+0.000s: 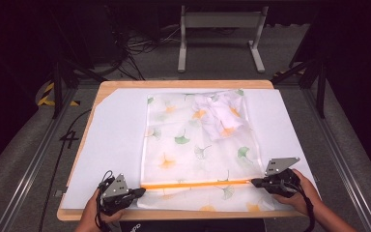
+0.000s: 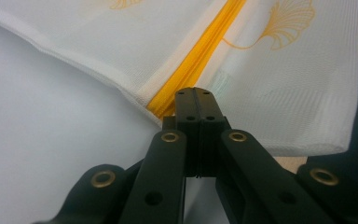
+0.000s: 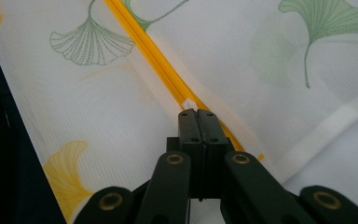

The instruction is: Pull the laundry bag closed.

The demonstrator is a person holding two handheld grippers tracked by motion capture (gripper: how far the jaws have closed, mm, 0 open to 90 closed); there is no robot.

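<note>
My mesh laundry bag (image 1: pixel 200 145), printed with ginkgo leaves, lies flat on the white sheet (image 1: pixel 111 140) covering the desk (image 1: pixel 183 83), a crumpled white garment (image 1: pixel 220 115) inside near its far right corner. Both my hands come in low from the near edge, jaws pointing inward at each other. My left gripper (image 1: pixel 140 191) is pressed together at the left end of the orange zipper (image 1: pixel 195 183). My right gripper (image 1: pixel 254 182) is closed at the zipper's right end, on its small white pull (image 3: pixel 189 103).
</note>
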